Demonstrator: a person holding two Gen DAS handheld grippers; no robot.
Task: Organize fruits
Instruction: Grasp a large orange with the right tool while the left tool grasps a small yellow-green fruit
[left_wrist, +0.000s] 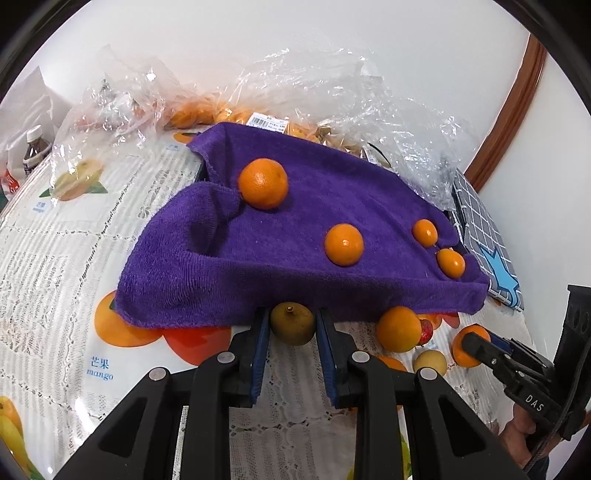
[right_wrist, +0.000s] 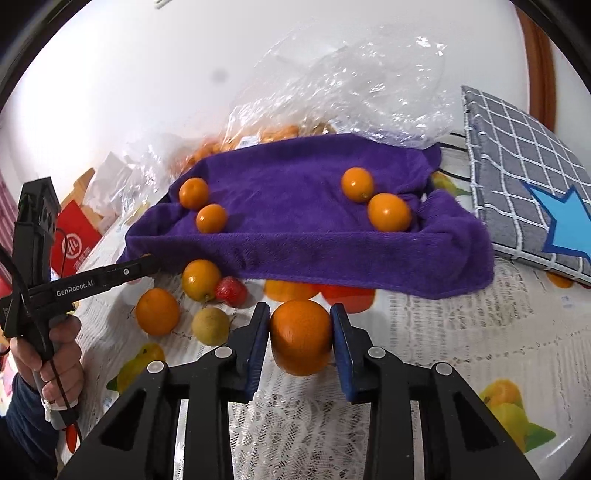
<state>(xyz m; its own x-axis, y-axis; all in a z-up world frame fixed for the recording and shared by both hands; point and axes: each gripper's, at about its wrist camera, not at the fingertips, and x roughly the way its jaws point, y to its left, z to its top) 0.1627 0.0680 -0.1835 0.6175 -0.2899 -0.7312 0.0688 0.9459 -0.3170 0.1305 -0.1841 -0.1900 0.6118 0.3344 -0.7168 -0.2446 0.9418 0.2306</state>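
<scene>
A purple towel (left_wrist: 295, 243) lies on the table with several oranges on it, such as one (left_wrist: 263, 183) at the back left and one (left_wrist: 344, 244) in the middle; the towel also shows in the right wrist view (right_wrist: 303, 229). My left gripper (left_wrist: 292, 325) is shut on a brownish-green fruit (left_wrist: 292, 324) just before the towel's near edge. My right gripper (right_wrist: 301, 336) is shut on an orange (right_wrist: 301, 336) in front of the towel. Loose on the tablecloth lie an orange (right_wrist: 157, 312), an orange (right_wrist: 201, 279), a small red fruit (right_wrist: 231, 291) and a yellowish fruit (right_wrist: 211, 326).
Clear plastic bags (left_wrist: 332, 96) with more oranges sit behind the towel. A grey checked cushion (right_wrist: 524, 177) with a blue star lies at the right. A red box (right_wrist: 75, 240) and a bottle (left_wrist: 35, 147) stand at the left. The tablecloth (left_wrist: 55, 258) is printed with fruit.
</scene>
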